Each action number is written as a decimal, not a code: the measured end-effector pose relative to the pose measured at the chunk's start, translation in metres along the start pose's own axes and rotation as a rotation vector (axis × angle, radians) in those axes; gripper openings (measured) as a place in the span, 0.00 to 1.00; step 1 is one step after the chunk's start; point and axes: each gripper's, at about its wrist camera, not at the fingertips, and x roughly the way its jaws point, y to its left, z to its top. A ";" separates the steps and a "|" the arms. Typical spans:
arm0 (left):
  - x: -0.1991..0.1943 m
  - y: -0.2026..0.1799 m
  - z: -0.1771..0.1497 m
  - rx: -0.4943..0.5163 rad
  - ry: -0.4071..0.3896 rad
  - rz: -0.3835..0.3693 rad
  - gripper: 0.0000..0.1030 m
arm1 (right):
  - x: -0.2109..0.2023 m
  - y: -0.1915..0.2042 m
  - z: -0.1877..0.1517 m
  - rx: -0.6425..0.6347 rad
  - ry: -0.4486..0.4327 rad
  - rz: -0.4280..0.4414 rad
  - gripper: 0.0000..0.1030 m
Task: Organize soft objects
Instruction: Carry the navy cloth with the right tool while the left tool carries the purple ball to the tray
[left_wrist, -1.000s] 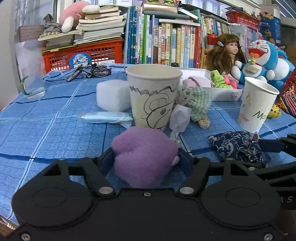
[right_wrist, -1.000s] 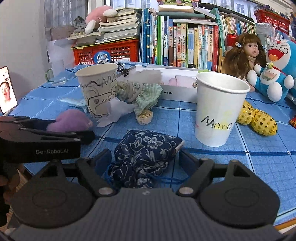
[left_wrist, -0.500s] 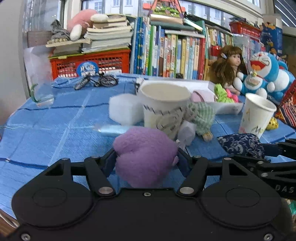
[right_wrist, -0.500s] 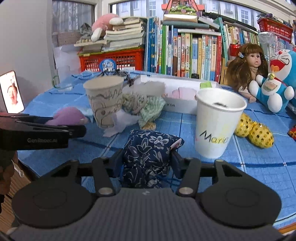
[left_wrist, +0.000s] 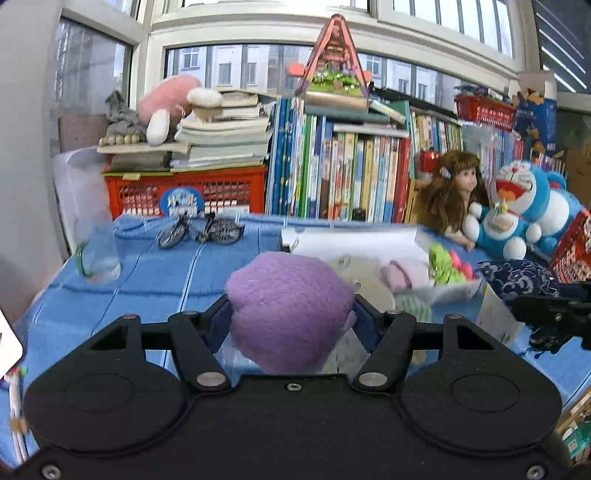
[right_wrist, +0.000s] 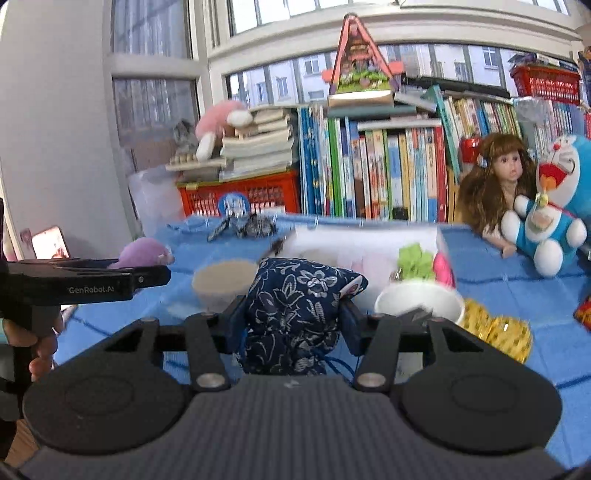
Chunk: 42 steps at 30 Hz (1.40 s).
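Both grippers have lifted off the table, left gripper (left_wrist: 290, 317) squeezing the purple plush (left_wrist: 290, 306), right gripper (right_wrist: 293, 317) clamping the flowered pouch (right_wrist: 295, 306); centre each over a cup before letting go.

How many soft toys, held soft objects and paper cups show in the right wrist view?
Soft toys at the back: 2, pink plush toy, blue-and-white cat plush
Held soft objects: 2, purple fuzzy ball, navy floral fabric pouch
Paper cups: 2, beige, white
Total: 6
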 end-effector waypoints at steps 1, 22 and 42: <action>0.001 0.002 0.006 -0.004 0.003 -0.012 0.62 | -0.001 -0.003 0.006 0.005 -0.007 -0.001 0.55; 0.147 -0.014 0.124 -0.069 0.282 -0.196 0.63 | 0.066 -0.100 0.101 0.145 0.090 -0.140 0.55; 0.325 -0.045 0.126 -0.060 0.551 -0.114 0.63 | 0.246 -0.149 0.113 0.211 0.458 -0.182 0.55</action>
